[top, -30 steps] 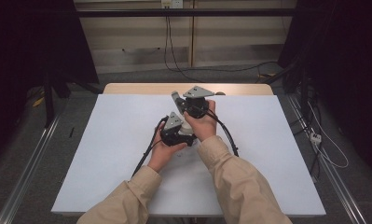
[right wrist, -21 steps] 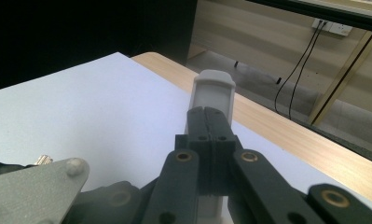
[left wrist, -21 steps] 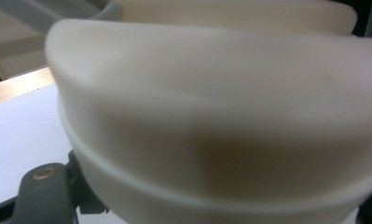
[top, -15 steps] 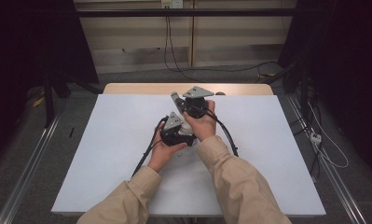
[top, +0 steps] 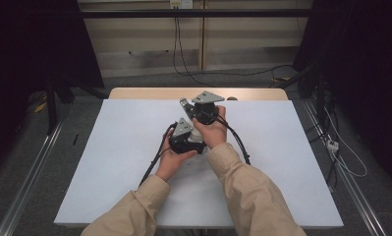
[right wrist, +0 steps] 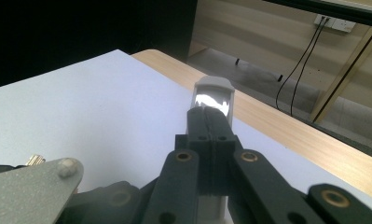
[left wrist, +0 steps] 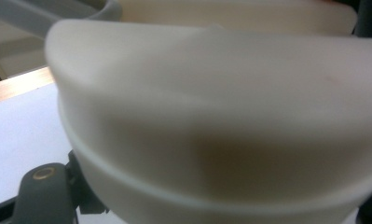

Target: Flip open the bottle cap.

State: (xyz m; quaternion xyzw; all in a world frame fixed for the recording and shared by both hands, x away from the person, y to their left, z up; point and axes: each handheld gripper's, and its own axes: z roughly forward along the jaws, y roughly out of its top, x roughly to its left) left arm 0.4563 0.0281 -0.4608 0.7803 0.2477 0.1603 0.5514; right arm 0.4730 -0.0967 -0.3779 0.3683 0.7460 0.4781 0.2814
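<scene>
Two hands in beige sleeves hold the grippers close together at the middle of the white table top (top: 110, 162). My right gripper (top: 183, 103) is the farther one and points up-left; in the right gripper view its black jaws (right wrist: 213, 100) stand pressed together with nothing between them. My left gripper (top: 186, 132) sits just in front of it, its tips hidden by the right hand (top: 212, 129). A blurred pale surface (left wrist: 221, 116) lies very close before the left gripper's camera and hides its jaws.
A wooden strip (top: 149, 93) edges the table's far side. Black cables (top: 154, 160) trail from the grippers toward the person. Floor rails (top: 31, 172) run along both sides, with loose wires (top: 341, 152) on the right. A grey plate (right wrist: 30, 186) shows close by.
</scene>
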